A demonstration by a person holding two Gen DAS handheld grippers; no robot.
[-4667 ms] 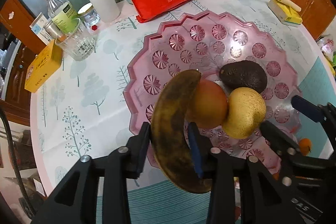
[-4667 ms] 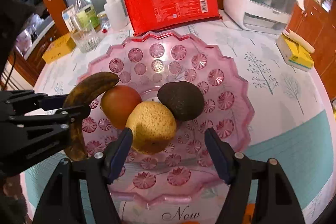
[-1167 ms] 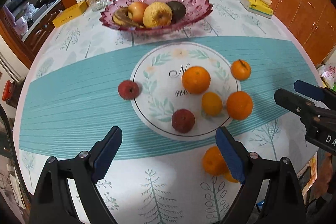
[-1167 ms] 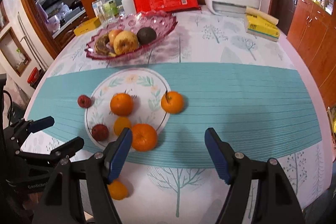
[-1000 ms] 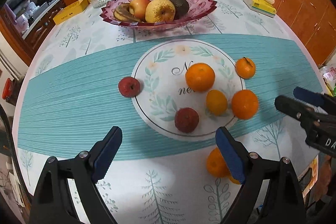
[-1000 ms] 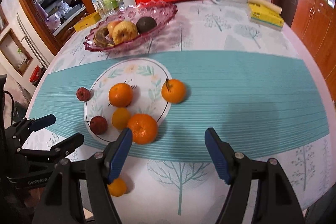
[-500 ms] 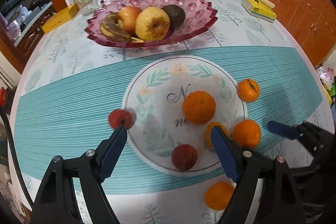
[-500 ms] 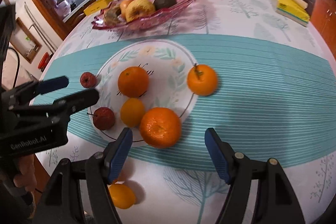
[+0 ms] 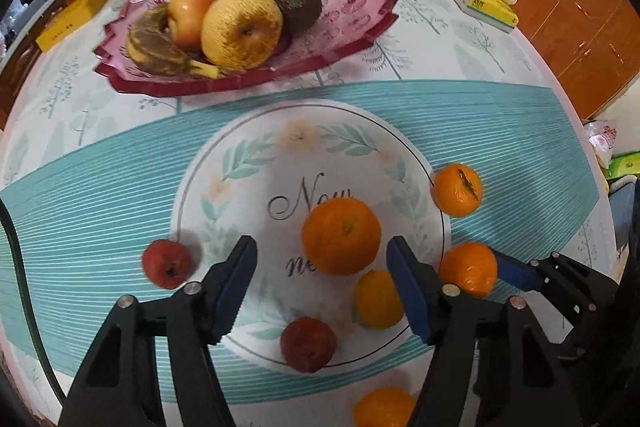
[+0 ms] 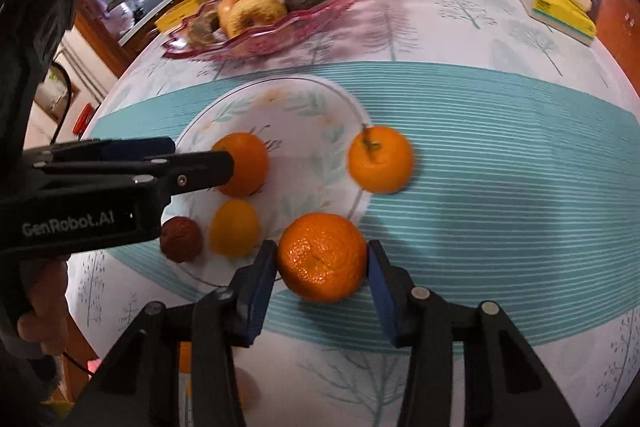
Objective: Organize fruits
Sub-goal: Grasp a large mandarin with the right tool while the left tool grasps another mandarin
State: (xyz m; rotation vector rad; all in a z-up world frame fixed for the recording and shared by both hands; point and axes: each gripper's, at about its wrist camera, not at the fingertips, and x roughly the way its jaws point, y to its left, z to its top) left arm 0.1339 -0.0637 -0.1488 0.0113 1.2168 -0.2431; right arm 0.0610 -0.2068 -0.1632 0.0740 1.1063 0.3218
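- From the left wrist view we see, far left on the teal band of the tablecloth (image 9: 500, 115), a small red fruit (image 9: 166, 263) lying just outside the printed circle (image 9: 256, 143).
- Behind it the pink dish (image 9: 352, 27) holds a browned banana (image 9: 154, 47), an apple (image 9: 188, 13), a yellow pear (image 9: 240, 27) and an avocado (image 9: 298, 7). The right wrist view shows this dish only small and blurred.
- Our left gripper (image 9: 322, 285) has its jaws wide apart, with nothing between the pads; a large orange (image 9: 341, 235) sits on the cloth just ahead of the gap, beside the right finger. In the right wrist view one black finger hides part of that orange.
- Below the left gripper lie a second red fruit (image 9: 308, 343) and a small yellow citrus (image 9: 376, 299), both inside the printed circle.
- At the bottom edge an orange (image 9: 382, 407) is partly cut off; the right wrist view does not clearly show it.
- Our right gripper (image 10: 322, 277) is seen only as a side-on tip in the left wrist view. Its own camera shows its jaws around a dimpled orange (image 10: 322, 257), both blue pads (image 10: 376, 275) at the fruit's sides; we cannot tell whether they press on it. The fruit rests on the cloth at the circle's edge.
- Further right a stemmed mandarin (image 10: 379, 159) sits apart on the teal stripes.
- Far right a yellow sponge pack (image 10: 560, 13) lies near the table edge.
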